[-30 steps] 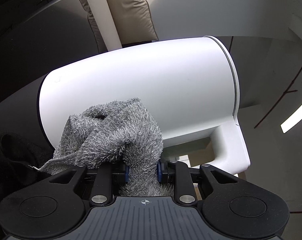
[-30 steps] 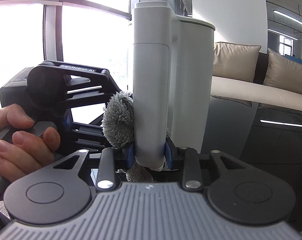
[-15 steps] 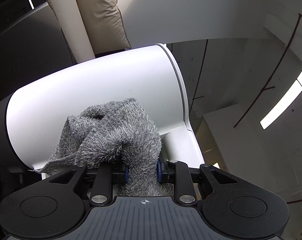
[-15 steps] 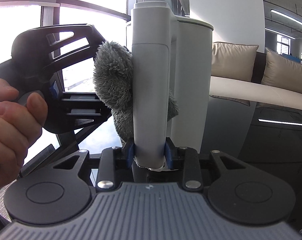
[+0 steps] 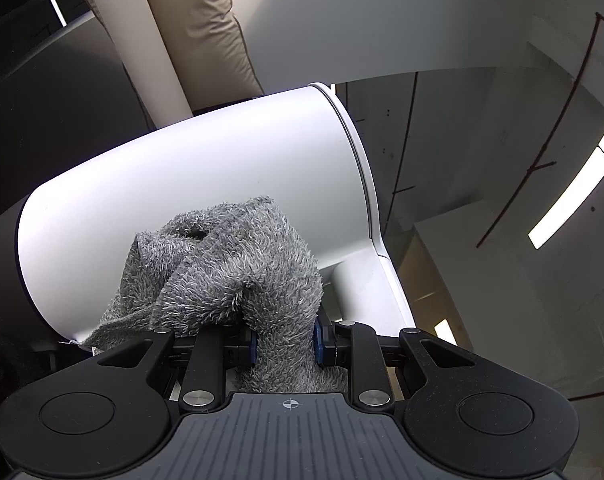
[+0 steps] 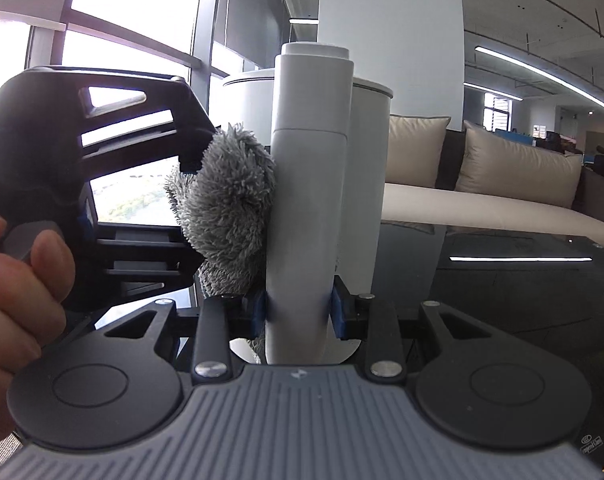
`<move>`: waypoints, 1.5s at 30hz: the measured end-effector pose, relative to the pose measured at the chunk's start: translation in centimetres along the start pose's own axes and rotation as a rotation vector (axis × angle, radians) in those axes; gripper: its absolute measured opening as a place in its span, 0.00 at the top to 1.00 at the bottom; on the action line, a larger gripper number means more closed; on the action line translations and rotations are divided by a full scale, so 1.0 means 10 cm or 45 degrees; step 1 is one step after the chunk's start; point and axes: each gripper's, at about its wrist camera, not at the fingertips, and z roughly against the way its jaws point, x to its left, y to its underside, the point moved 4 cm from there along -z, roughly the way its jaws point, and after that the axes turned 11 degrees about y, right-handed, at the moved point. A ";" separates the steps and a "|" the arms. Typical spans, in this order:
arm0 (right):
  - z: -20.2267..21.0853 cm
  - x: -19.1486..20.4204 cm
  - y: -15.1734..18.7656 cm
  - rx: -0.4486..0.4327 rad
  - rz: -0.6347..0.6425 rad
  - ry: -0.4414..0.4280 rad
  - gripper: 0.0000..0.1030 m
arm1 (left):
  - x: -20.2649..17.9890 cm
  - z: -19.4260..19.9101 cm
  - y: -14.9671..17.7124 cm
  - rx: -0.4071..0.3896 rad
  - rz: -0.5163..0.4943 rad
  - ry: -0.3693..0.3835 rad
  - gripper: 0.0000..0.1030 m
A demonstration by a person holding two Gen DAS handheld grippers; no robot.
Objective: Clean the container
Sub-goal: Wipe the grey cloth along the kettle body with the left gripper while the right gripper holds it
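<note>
A white kettle-like container (image 5: pixel 206 184) fills the left wrist view, its side turned toward me. My left gripper (image 5: pixel 284 344) is shut on a fluffy grey cloth (image 5: pixel 230 268), and the cloth presses against the container's wall near its handle (image 5: pixel 365 292). In the right wrist view my right gripper (image 6: pixel 298 312) is shut on the container's upright white handle (image 6: pixel 307 208), with the body (image 6: pixel 365 160) behind it. The grey cloth (image 6: pixel 232 200) touches the left side of the handle, and the left gripper's black body (image 6: pixel 102 184) sits beside it, held by a hand (image 6: pixel 18 280).
A beige sofa (image 6: pixel 501 184) with cushions stands behind a dark glossy table (image 6: pixel 501 280) on the right. Large bright windows (image 6: pixel 122 40) lie to the left. A white column (image 6: pixel 389 40) rises behind the container.
The cloth has slid up and then partway back down the container's side with the left gripper. The right gripper keeps its hold on the handle, and the container has tilted a little.
</note>
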 end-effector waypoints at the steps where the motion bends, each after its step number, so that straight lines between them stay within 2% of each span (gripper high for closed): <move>1: -0.01 0.00 0.01 -0.003 0.003 0.031 0.68 | -0.04 -0.04 0.02 0.005 -0.006 -0.006 0.79; 7: -0.11 -0.10 0.07 -0.010 0.015 0.235 0.68 | -0.07 -0.07 0.06 0.025 -0.027 -0.022 0.79; 28: -0.65 -0.16 0.27 0.006 -0.030 0.529 0.68 | -0.07 0.01 0.14 0.011 -0.035 -0.043 0.79; 33: -0.72 -0.12 0.31 0.020 -0.052 0.529 0.70 | -0.09 0.00 0.17 0.014 -0.034 -0.047 0.79; 45: -0.67 -0.18 0.33 0.010 -0.070 0.359 0.71 | -0.06 0.02 0.10 -0.028 -0.031 -0.053 0.79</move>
